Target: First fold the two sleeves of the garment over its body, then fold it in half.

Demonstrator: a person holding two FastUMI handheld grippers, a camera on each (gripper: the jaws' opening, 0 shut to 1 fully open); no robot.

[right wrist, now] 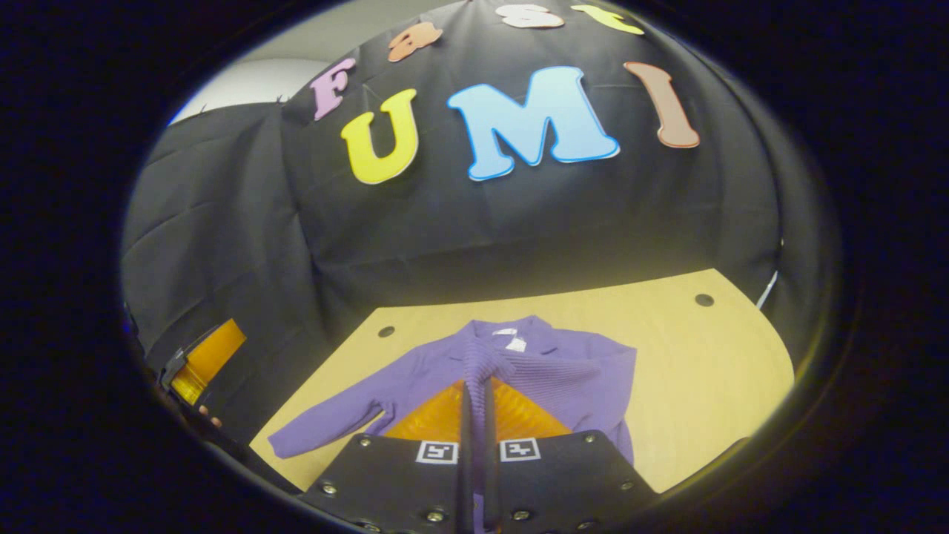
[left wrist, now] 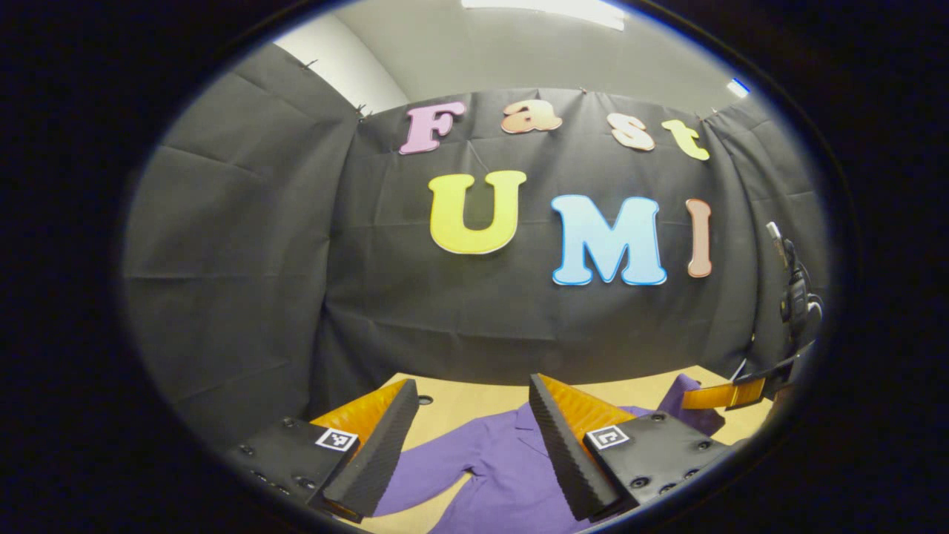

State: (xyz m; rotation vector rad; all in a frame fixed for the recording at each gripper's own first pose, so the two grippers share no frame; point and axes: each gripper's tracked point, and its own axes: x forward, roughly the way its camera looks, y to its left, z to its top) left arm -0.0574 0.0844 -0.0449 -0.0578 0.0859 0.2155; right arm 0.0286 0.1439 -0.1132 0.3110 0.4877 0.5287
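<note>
Purple cardigan [right wrist: 549, 371] spread flat on bench [right wrist: 712, 356], lower centre | right tool [right wrist: 478, 404] clamped on a sleeve strip, lifting | left tool [left wrist: 474, 437] gaping, idle | risk: thin pinch slips, knit drags whole body askew, sleeve lands crooked.

Recording booth, lab-like: black cloth walls [left wrist: 245, 245], bare wooden table [right wrist: 704, 356], ceiling strip light [left wrist: 545, 9].
</note>
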